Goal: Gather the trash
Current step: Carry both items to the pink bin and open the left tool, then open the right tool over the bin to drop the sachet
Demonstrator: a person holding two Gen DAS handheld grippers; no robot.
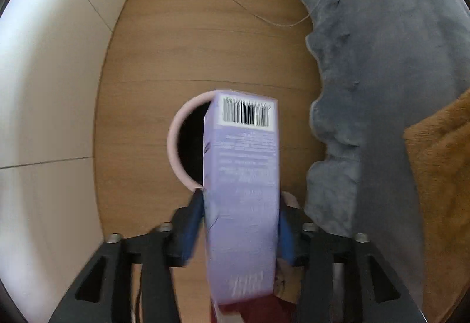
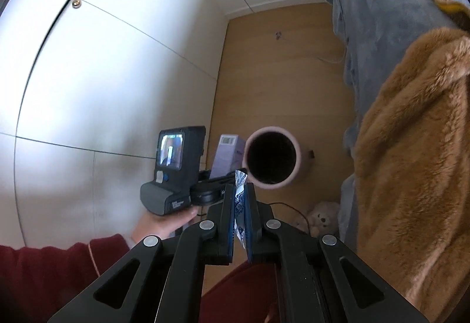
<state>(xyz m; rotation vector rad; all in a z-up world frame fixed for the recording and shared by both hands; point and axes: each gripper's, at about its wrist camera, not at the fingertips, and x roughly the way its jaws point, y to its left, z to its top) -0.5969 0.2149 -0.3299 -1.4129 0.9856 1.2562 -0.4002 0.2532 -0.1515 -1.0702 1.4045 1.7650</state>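
A pink round bin (image 1: 173, 144) with a dark inside stands on the wood floor. In the left wrist view, a tall lilac carton (image 1: 243, 176) with a barcode hangs straight over the bin's mouth. It sits between the blue pads of my left gripper (image 1: 241, 205), which stand slightly off its sides, so the gripper is open. From the right wrist view the carton (image 2: 227, 155) shows just left of the bin (image 2: 296, 158). My right gripper (image 2: 241, 193) is shut on a thin blue-and-white wrapper (image 2: 240, 185), near the bin's front rim.
A grey blanket (image 1: 382, 88) and a brown furry throw (image 2: 411, 146) hang down on the right. White cupboard doors (image 2: 102, 73) line the left. A thin cable (image 1: 264, 17) lies on the floor beyond the bin. A plush toy (image 2: 320, 217) sits by the blanket. A hand (image 2: 164, 223) in a red sleeve holds the left gripper's body.
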